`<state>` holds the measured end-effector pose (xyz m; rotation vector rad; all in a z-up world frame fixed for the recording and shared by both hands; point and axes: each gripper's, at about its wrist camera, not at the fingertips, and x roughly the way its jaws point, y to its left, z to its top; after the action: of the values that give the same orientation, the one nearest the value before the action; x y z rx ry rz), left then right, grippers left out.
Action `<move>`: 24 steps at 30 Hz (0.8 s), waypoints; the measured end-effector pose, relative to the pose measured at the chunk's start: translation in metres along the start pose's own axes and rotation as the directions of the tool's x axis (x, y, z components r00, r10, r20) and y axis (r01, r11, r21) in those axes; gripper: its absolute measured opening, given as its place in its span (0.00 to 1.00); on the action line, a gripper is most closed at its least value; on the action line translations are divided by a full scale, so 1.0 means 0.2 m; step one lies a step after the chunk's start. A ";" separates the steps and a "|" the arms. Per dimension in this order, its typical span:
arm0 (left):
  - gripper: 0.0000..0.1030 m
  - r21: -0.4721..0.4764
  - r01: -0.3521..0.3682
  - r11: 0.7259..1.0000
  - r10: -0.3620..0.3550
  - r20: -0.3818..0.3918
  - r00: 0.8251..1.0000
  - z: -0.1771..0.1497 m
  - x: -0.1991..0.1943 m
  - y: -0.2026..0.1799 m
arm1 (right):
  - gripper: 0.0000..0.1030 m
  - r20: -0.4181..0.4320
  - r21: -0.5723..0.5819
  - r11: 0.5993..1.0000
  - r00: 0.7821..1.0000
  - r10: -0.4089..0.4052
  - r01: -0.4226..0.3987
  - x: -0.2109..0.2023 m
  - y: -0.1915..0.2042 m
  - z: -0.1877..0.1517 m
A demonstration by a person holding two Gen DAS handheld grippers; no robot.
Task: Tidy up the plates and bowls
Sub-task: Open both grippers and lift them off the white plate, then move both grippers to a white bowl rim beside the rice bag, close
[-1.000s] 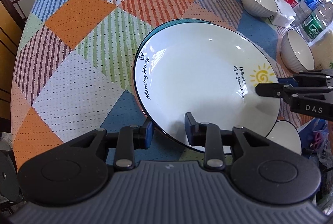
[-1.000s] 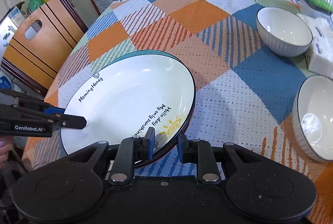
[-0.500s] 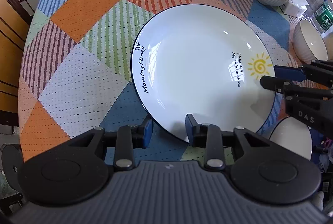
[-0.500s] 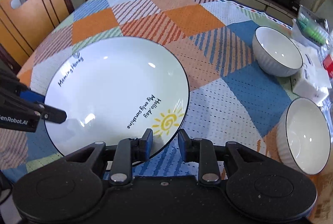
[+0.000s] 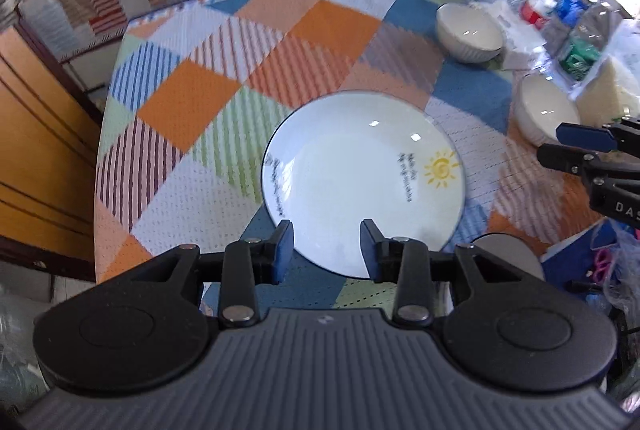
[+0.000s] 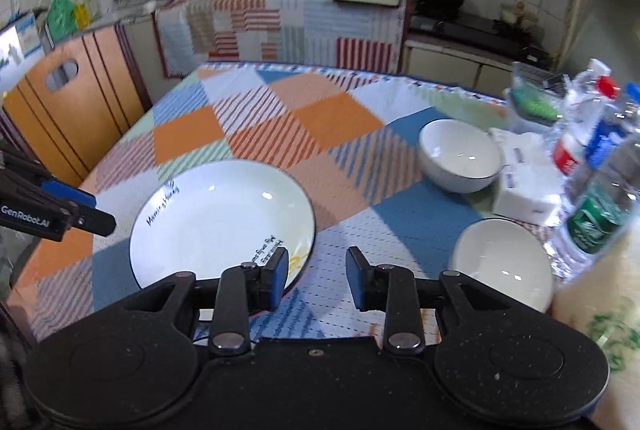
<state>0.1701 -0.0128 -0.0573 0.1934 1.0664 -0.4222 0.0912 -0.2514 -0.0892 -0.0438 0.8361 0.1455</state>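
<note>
Checkered bench [image 5: 192, 98], centre: plate [image 5: 360, 186] read "Morning Honey". Left hand-held gripper [image 5: 326, 250] marked "GenRobot.AI", right hand-held gripper [image 6: 316, 276] "DAS"; both opening, empty.

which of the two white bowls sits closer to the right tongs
The white ribbed bowl beside the green-labelled water bottle, at the table's near edge. The other white bowl sits farther back, next to the white tissue pack.
</note>
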 end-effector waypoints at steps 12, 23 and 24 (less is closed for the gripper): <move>0.54 0.130 -0.023 0.991 0.009 0.107 0.994 0.08 -0.31 -0.32 | 0.73 0.102 0.010 0.998 0.993 -0.060 0.060 -0.34 -0.17 -0.08; 0.85 0.134 -0.025 0.991 0.010 0.112 0.994 0.20 -0.14 -0.63 | 0.98 0.141 0.074 0.994 0.986 -0.094 0.084 -0.27 -0.37 -0.26; 0.86 0.132 -0.017 0.991 0.002 0.111 0.994 0.21 -0.12 -0.66 | 0.98 0.133 0.075 0.993 0.986 -0.101 0.092 -0.24 -0.38 -0.27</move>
<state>0.1382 -0.1410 -0.0100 0.2901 0.9292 -0.4902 0.0308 -0.3377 -0.0921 -0.0093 0.7004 0.0275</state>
